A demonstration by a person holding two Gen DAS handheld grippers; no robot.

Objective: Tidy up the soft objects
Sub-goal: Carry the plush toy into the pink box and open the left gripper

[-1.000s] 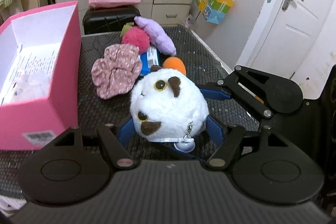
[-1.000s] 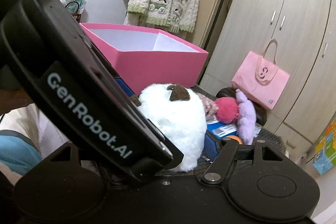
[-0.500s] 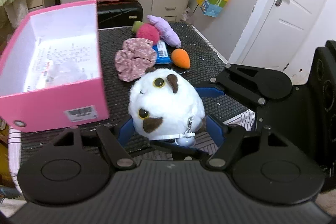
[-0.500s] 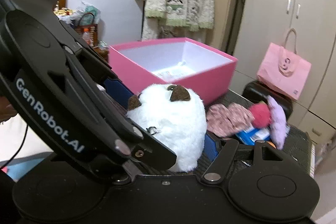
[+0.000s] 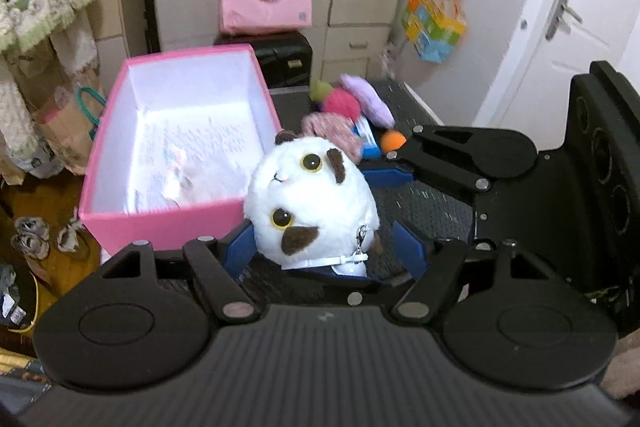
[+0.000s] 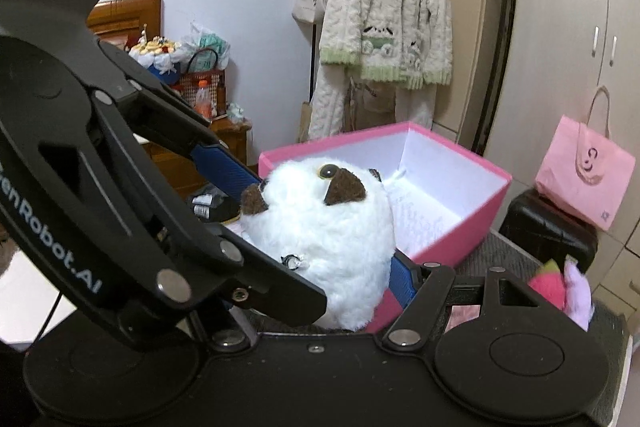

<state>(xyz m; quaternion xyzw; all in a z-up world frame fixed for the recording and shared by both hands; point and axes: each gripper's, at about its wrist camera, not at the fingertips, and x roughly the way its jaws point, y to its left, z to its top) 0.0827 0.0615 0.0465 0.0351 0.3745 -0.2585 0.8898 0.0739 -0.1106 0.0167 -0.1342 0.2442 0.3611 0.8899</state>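
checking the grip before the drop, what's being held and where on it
The white plush owl is held by both grippers: the left gripper squeezes its lower body, the right gripper its sides.
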